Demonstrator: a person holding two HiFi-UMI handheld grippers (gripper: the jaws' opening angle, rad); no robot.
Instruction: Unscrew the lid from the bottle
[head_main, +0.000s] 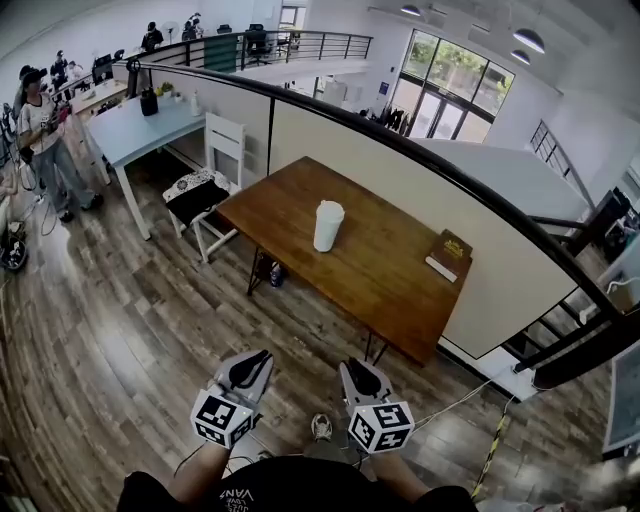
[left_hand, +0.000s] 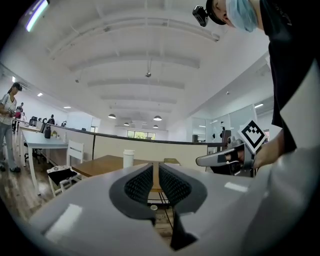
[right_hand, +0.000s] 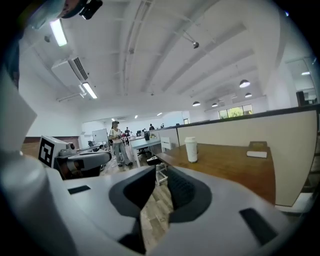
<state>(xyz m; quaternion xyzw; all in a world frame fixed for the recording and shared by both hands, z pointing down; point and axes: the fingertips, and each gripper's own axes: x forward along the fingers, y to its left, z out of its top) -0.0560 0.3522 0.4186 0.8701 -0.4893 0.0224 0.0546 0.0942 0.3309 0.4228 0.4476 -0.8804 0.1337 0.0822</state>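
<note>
A white bottle (head_main: 328, 226) with its white lid on stands upright near the middle of a brown wooden table (head_main: 290, 205). It also shows far ahead in the left gripper view (left_hand: 128, 158) and the right gripper view (right_hand: 191, 149). Both grippers are held close to the person's body, well short of the table, over the wood floor. The left gripper (head_main: 258, 358) is shut with nothing between its jaws (left_hand: 155, 169). To its right, the right gripper (head_main: 352, 367) is likewise shut and empty (right_hand: 161, 176). Neither touches the bottle.
A brown book (head_main: 449, 254) lies at the table's right end. A white chair (head_main: 222, 150) stands at the left end, with a pale blue table (head_main: 135, 130) behind it. A person (head_main: 45, 140) stands far left. A beige partition (head_main: 420, 200) with a dark rail runs behind the table.
</note>
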